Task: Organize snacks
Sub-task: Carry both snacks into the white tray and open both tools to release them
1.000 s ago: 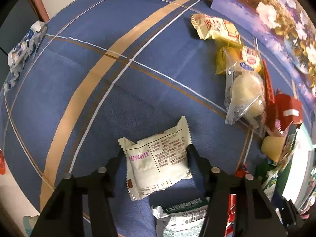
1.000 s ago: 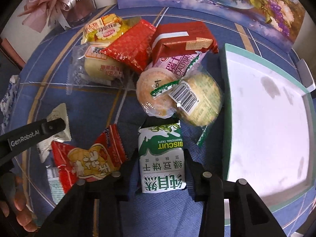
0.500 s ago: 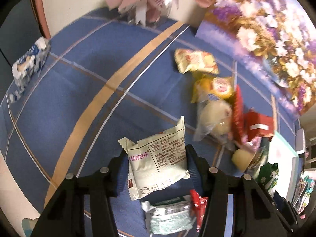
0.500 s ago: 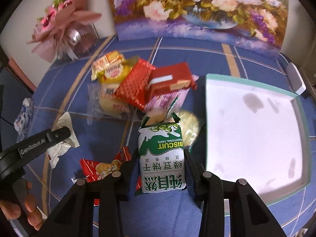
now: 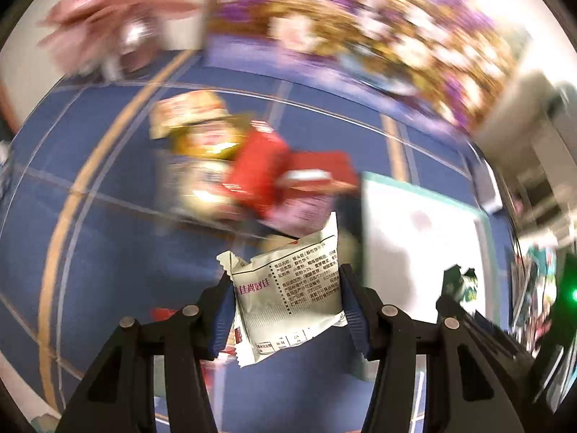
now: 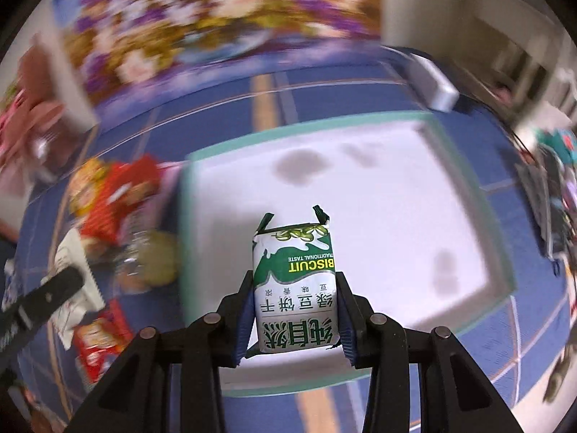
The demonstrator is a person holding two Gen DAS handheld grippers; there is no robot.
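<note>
Both wrist views look down, blurred; share tray (image 5: 418,238) (image 6: 360,195), seemingly.

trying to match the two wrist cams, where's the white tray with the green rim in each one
Left wrist: the white tray sits right of centre, beyond and right of the white snack packet in the left claw.
Right wrist: it fills the centre, beyond the green biscuit pack in the right claw.
Shared landmark: the floral painting along the top.

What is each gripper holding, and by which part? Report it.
Left gripper: white packet, pinched across its side edges. Right gripper: green biscuit pack, clamped by the sides of its lower half.
</note>
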